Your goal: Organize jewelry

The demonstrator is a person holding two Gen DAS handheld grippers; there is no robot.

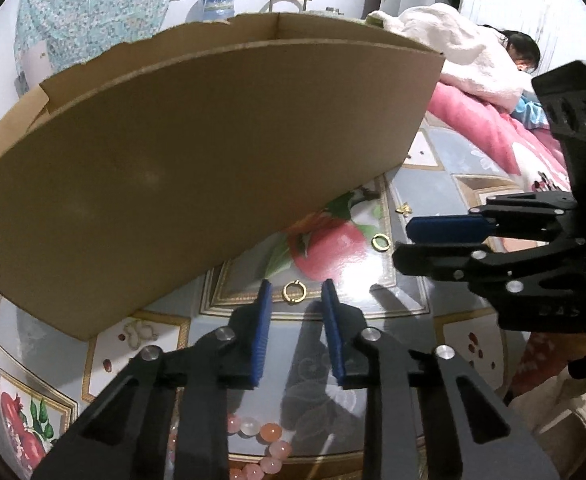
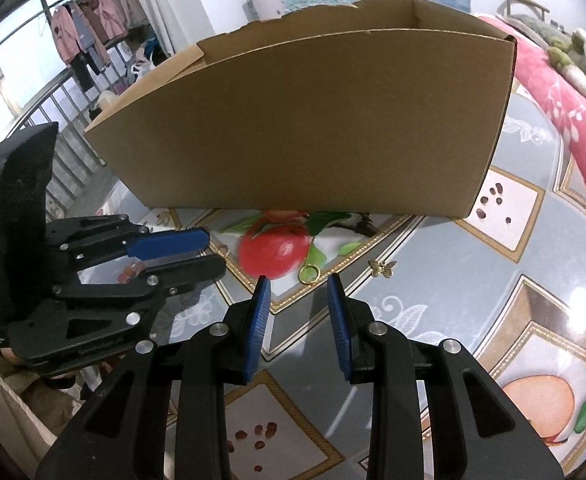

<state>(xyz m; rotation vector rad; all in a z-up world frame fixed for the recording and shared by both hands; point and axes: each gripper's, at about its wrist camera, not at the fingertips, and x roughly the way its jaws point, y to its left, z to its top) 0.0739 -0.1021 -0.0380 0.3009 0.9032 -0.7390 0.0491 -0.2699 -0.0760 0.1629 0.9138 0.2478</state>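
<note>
The left hand-held gripper [image 1: 295, 292] points down at the table [image 1: 445, 160], its blue pads [image 1: 264, 332] parted by a narrow gap with nothing pinched between them. A small gold ring [image 1: 294, 292] lies flat on the patterned cloth right at the mouth of that gap, at twelve o'clock from the fingertips and between the two tips; whether either pad touches it cannot be told. A second gold ring [image 1: 381, 242] lies on the table at about one o'clock from the left hand-held gripper, apart from the first, and a small gold charm [image 1: 404, 210] sits farther out in the same direction. A string of pink and white beads [image 1: 261, 440] lies beneath the fingers at six o'clock.

The right hand-held gripper [image 2: 299, 292] also has its pads partly apart and holds nothing. From its view a gold ring [image 2: 308, 274] rests just ahead of the tips at twelve o'clock, slightly toward the left pad, and a gold butterfly charm [image 2: 382, 268] lies at one o'clock.

An open cardboard box [image 2: 301, 120] stands on the table beyond all the jewelry, at twelve o'clock from both.
</note>
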